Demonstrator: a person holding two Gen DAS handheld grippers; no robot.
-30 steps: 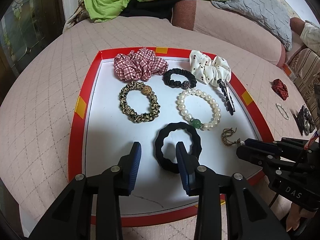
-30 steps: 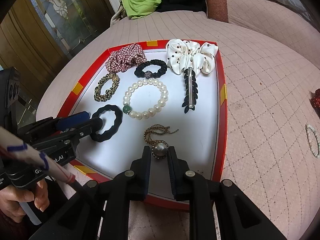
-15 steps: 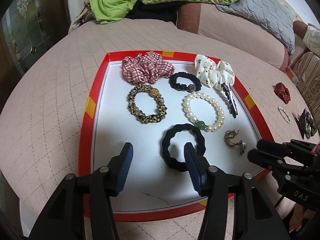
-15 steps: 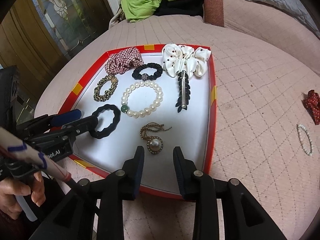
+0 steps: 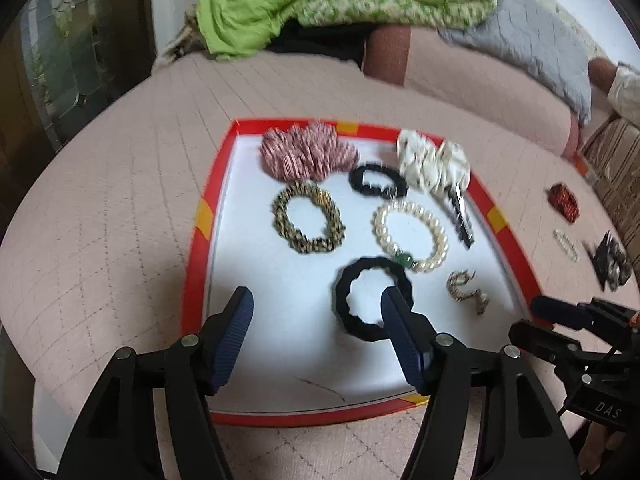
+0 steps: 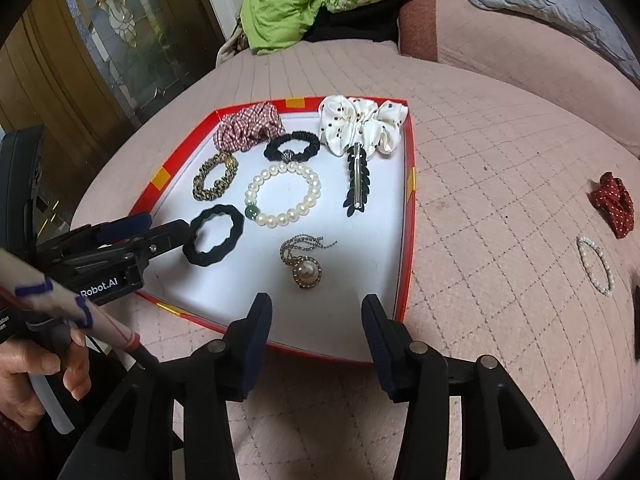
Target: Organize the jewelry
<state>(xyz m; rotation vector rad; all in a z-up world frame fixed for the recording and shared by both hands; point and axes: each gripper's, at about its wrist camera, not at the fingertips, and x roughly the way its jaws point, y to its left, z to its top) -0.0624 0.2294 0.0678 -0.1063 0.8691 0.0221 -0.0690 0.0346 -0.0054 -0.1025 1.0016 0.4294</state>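
Red-rimmed tray [image 6: 407, 216] sits on a pink quilted bed cover [image 6: 500, 168]; everything below is placed relative to that tray. Left gripper [image 5: 316, 340] has jaws apart, just been opening, nothing clamped; its right finger overlaps the black wavy hair tie [image 5: 374, 298] lying flat on the tray's near-left floor, contact unclear. Right gripper [image 6: 316, 344] also has jaws apart, just been opening, empty, over the tray's near rim. Pearl pendant with chain [image 6: 306, 266] lies on the tray floor just beyond the right gripper, apart from its fingers. Tray middle: pearl bracelet with green bead [image 6: 284, 194], touching the black wavy hair tie. Left of it, leopard scrunchie [image 6: 215, 180]. Far edge of tray: plaid scrunchie [image 6: 248, 126], small black hair tie [image 6: 292, 146], white dotted scrunchie [image 6: 362, 124], with black leaf hair clip [image 6: 357, 182] below it. Outside the tray, well to its right on the cover: red dotted scrunchie [image 6: 612, 204] and thin pearl bracelet [image 6: 595, 266]. A hand [image 6: 28, 376] grips the left gripper's handle.
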